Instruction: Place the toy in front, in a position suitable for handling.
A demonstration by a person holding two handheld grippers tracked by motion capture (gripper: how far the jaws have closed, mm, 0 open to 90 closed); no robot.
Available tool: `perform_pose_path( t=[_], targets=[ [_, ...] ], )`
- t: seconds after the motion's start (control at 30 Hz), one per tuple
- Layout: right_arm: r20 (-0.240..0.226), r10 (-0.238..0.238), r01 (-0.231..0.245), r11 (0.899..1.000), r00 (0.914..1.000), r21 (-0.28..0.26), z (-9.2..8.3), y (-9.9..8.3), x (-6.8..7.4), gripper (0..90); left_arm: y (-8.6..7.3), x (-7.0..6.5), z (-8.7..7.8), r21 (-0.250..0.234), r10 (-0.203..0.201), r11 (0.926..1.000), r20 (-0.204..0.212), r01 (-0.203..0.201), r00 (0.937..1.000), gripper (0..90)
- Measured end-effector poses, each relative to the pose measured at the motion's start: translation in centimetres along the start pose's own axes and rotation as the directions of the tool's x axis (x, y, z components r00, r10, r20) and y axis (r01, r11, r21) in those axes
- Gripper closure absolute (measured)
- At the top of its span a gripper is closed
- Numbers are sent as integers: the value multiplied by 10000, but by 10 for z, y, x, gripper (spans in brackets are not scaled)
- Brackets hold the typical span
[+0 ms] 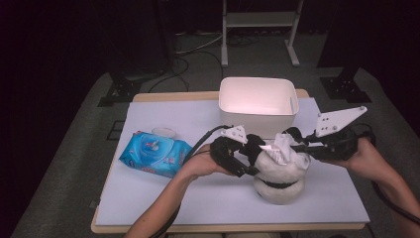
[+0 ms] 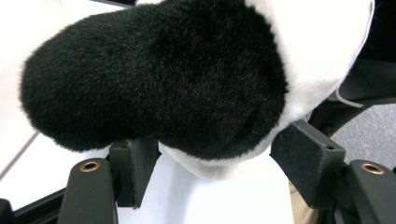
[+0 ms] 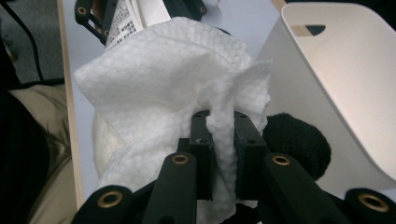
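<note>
Wipe [image 3: 163, 88] is pinched tight in my right hand-held gripper [image 3: 223, 140] and pressed on the plush panda [image 1: 280, 173], mid-surface, just in front of the white bin [image 1: 258, 103]. Left hand-held gripper [image 2: 215, 163] straddles a black furry part of the toy, jaws part open, apparently bracing it for cleaning. Wet-wipe pack [image 1: 154, 153] lies left on the pale surface [image 1: 173, 119]. Room beyond is dark, cables on floor.

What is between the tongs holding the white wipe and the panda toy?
Nothing visible. The right tongs are shut on the wipe, which already lies against the plush panda. The left tongs straddle its black ear.
</note>
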State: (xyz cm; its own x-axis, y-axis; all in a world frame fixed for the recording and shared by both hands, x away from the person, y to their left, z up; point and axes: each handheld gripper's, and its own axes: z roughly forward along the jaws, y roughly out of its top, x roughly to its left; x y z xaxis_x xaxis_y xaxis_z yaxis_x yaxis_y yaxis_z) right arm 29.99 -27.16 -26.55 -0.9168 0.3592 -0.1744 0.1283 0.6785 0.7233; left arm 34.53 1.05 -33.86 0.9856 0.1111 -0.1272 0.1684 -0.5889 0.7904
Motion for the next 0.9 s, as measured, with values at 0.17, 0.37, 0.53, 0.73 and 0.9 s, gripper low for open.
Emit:
perform_pose_path(
  t=[0.17,0.37,0.53,0.73,0.9],
  targets=[
    [-192,7,-12,9997,9998,-259,6,6,-1,798,-1,2,-14,-78,-63,10000,-121,62,9999,327],
    [-371,-152,135,9989,9992,-452,18,18,-1,798,-2,3,-30,110,-13,9999,-424,18,9991,328],
    [-543,-208,172,9977,9983,-653,27,27,-1,798,-3,4,-43,285,80,9996,-666,-61,9978,327],
    [-580,-210,185,9989,9981,-437,33,26,0,797,-13,5,-35,-123,-249,9996,-322,246,9992,276],
    [-713,-7,-29,9987,9975,-500,32,19,-1,797,-9,5,-24,136,-185,9997,-19,185,9998,198]
  ],
)
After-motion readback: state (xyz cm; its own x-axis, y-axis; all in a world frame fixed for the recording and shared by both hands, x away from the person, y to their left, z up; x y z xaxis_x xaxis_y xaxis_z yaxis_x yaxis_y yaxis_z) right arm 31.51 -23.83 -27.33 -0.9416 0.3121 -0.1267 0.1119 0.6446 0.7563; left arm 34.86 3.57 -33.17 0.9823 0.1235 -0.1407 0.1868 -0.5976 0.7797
